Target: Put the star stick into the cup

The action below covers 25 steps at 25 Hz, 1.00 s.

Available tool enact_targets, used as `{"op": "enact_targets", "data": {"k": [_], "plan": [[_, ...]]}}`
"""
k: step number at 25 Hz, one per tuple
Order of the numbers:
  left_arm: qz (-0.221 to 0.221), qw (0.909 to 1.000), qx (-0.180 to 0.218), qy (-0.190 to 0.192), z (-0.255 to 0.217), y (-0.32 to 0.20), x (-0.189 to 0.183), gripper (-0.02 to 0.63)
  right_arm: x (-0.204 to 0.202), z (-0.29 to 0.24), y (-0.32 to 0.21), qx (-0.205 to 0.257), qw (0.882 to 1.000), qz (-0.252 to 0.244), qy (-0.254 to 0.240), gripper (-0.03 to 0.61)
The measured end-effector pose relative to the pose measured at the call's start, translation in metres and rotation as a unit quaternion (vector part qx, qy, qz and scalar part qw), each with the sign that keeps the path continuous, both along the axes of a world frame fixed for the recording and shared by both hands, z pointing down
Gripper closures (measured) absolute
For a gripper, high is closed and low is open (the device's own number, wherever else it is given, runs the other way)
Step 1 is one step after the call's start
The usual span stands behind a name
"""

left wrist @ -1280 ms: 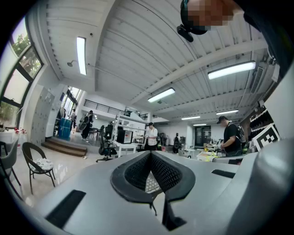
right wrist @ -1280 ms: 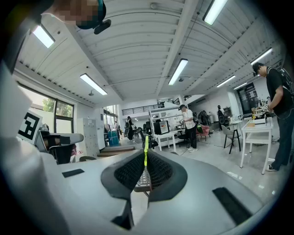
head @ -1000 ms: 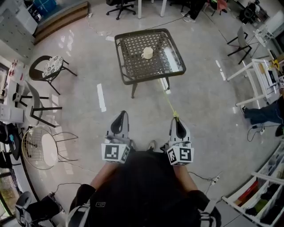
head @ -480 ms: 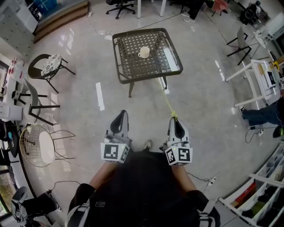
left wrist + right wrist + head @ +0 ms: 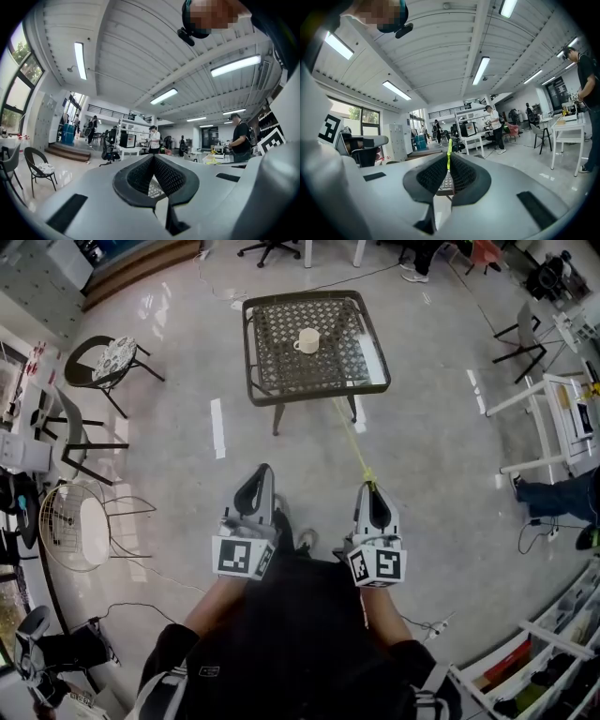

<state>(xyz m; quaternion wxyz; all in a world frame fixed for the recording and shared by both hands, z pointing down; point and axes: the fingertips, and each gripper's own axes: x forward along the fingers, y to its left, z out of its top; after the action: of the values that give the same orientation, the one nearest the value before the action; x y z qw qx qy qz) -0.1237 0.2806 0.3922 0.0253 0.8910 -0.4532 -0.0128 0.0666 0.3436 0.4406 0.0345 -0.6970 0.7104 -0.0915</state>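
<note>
1. The right tool (image 5: 372, 495) clamps the thin yellow-green star stick (image 5: 354, 448), its long axis pointing forward.
2. The small white cup (image 5: 307, 340) stands on the dark woven tabletop (image 5: 281, 367), well ahead, slightly left of the stick's far tip, which is too faint to place surely.
3. The left tool (image 5: 255, 495) has its jaws together, holding nothing.

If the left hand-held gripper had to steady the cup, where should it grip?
Likely the wall at the near rim, coming down from above: the cup stands upright, mouth open, alone on the mesh table. Nothing beside it blocks that approach.
</note>
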Motion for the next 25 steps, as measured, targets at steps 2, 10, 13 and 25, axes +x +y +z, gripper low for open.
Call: {"op": "enact_targets", "data": {"k": [2, 10, 13, 25], "plan": [[0.001, 1.0, -0.004, -0.001, 0.002, -0.008, 0.001, 0.598, 0.001, 0.001, -0.006, -0.003, 1.0, 0.0, -0.002, 0.558], [0.002, 0.9999, -0.012, 0.004, 0.012, -0.065, 0.018, 0.598, 0.018, 0.01, -0.06, -0.009, 1.0, -0.003, 0.005, 0.558], [0.001, 0.9998, -0.017, 0.01, 0.019, -0.097, 0.024, 0.598, 0.021, 0.014, -0.092, -0.013, 1.0, -0.006, 0.009, 0.558], [0.013, 0.9992, -0.034, 0.014, 0.019, -0.262, 0.039, 0.598, 0.025, 0.013, -0.255, -0.041, 0.999, -0.015, 0.024, 0.558]]}}
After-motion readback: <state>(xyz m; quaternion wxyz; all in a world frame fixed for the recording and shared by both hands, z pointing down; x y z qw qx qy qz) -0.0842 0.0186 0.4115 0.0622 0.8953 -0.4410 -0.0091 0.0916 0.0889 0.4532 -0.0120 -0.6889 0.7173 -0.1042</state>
